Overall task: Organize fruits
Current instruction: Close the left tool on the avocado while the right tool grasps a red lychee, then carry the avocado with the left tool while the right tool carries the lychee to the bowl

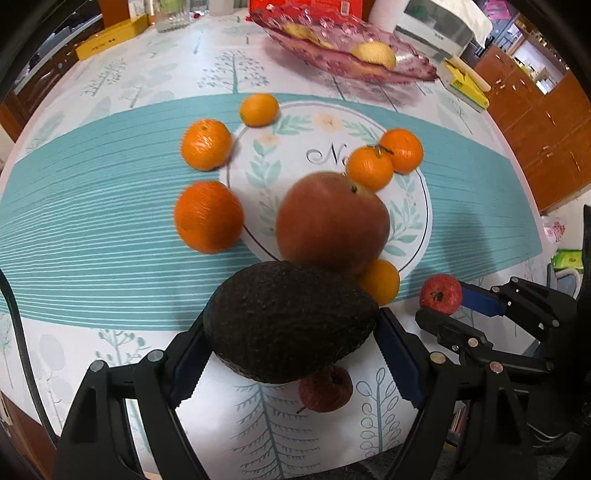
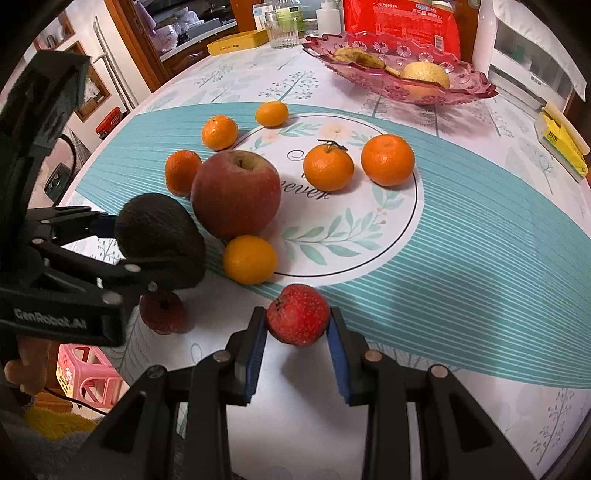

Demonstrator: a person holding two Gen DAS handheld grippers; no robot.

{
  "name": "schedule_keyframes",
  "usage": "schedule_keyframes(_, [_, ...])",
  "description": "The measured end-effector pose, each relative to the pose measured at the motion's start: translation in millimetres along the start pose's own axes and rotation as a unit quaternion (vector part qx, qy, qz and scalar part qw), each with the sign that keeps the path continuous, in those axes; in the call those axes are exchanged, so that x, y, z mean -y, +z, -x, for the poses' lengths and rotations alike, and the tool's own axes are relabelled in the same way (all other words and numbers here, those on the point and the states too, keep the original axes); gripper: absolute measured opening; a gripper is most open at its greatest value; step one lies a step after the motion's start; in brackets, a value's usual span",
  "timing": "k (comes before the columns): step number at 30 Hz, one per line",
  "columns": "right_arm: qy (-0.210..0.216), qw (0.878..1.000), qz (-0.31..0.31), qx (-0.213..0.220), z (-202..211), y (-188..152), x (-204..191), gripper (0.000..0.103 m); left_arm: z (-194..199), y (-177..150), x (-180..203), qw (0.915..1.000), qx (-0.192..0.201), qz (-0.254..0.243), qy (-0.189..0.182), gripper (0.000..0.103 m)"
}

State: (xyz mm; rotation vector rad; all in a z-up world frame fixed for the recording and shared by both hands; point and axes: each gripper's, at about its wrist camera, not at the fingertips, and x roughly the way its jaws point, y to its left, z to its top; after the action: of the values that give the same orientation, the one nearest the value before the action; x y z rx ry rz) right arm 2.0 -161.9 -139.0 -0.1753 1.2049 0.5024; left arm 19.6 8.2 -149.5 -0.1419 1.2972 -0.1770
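A dark, rough avocado (image 1: 291, 325) hangs just above the table, with my left gripper (image 1: 290, 321) shut on it, blue pads against both sides. Beneath it lies a small dark red fruit (image 1: 325, 387). In the right wrist view my right gripper (image 2: 297, 317) is shut on a small bright red speckled fruit (image 2: 297, 314) near the table's front edge. A big red apple (image 2: 236, 194) sits behind the avocado (image 2: 159, 240). Several mandarins (image 2: 328, 168) lie around the round print on the cloth. A pink glass bowl (image 2: 476, 92) holds yellow fruit at the back.
A yellow tissue pack (image 2: 561, 140) lies at the right edge. A drinking glass (image 2: 282, 31), a yellow box (image 2: 236, 42) and a red bag (image 2: 399, 22) stand at the back. A pink stool (image 2: 85, 373) is on the floor at the left.
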Motion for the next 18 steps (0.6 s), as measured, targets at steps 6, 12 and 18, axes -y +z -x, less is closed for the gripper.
schedule_keyframes(6, [0.003,1.0,-0.005,0.016,8.4,9.8,5.4,0.033,24.7,12.8,-4.5,0.9996,0.021,0.004,0.018,0.083])
schedule_keyframes(12, [0.001,0.999,-0.017,0.043,24.9,28.2,17.3,0.033,52.9,40.9,-3.0,0.9982,0.048,0.001,0.036,0.083])
schedule_keyframes(18, [-0.003,0.996,-0.041,0.074,48.3,59.3,39.9,0.033,80.7,83.1,7.6,0.995,0.081,-0.025,0.053,0.083])
